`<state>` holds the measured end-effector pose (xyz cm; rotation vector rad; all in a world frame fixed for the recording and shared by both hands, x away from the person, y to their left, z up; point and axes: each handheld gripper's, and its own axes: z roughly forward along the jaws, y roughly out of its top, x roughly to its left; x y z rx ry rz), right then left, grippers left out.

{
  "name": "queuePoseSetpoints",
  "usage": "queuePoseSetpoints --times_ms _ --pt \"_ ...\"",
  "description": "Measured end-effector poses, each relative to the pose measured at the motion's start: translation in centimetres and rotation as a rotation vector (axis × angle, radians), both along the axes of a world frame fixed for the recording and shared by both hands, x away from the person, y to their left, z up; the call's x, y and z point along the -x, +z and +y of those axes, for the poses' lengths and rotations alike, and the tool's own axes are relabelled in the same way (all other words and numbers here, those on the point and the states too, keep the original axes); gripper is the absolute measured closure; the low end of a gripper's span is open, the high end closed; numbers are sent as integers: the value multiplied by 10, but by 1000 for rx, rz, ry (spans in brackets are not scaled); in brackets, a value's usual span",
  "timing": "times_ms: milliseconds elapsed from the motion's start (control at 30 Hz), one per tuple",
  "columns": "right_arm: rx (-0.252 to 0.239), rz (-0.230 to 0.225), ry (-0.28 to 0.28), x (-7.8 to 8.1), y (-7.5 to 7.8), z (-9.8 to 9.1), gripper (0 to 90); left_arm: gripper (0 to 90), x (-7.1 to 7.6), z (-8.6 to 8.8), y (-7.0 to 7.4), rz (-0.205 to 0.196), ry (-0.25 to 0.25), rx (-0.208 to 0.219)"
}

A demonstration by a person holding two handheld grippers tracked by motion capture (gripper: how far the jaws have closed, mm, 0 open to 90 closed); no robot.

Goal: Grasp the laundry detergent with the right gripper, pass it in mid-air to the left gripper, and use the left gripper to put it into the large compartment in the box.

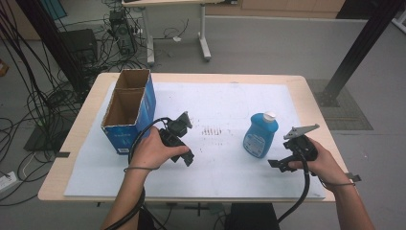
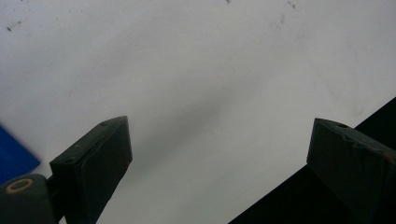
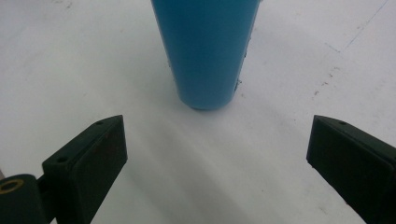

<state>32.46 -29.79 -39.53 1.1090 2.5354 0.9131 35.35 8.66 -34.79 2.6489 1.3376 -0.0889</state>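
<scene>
Grey floor, strewn with cables at the far left, surrounds a wooden table [image 1: 316, 103] whose top is covered by a white sheet [image 1: 225, 100].

On the sheet, just to the far left of the left gripper [image 1: 187, 158], stands a blue cardboard box [image 1: 131, 109], open at the top and split into two compartments; its near corner lies close beside the left hand [image 1: 152, 151]. A sliver of blue shows at the left edge of the left gripper view, beside the jaws.

Ahead of the right gripper [image 1: 277, 165], upright on the sheet, stands a blue bottle [image 1: 261, 135] with a white cap. In the right gripper view the bottle stands just beyond the gap between the jaws, apart from both.

Both tools are released: the left gripper's jaws stand wide apart over bare sheet, and the right gripper's jaws are spread as widely, holding nothing. The right hand [image 1: 325, 163] grips its tool near the table's right edge, with a black cable [image 1: 301, 196] trailing toward the person.
</scene>
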Motion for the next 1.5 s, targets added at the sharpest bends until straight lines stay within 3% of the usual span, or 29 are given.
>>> queuePoseSetpoints --times_ms 167,567,1100,1500 --pt "-22 -21 -7 1 -4 0 45 71 1 0 -1 3 -3 0" --pt "-128 -103 6 5 -13 1 43 70 6 -1 -4 4 0 16" --pt "-191 -141 -2 7 -26 1 40 71 9 -2 -8 13 6 31" --pt "-275 -191 -22 7 -35 -1 35 71 10 -2 -13 22 10 35"
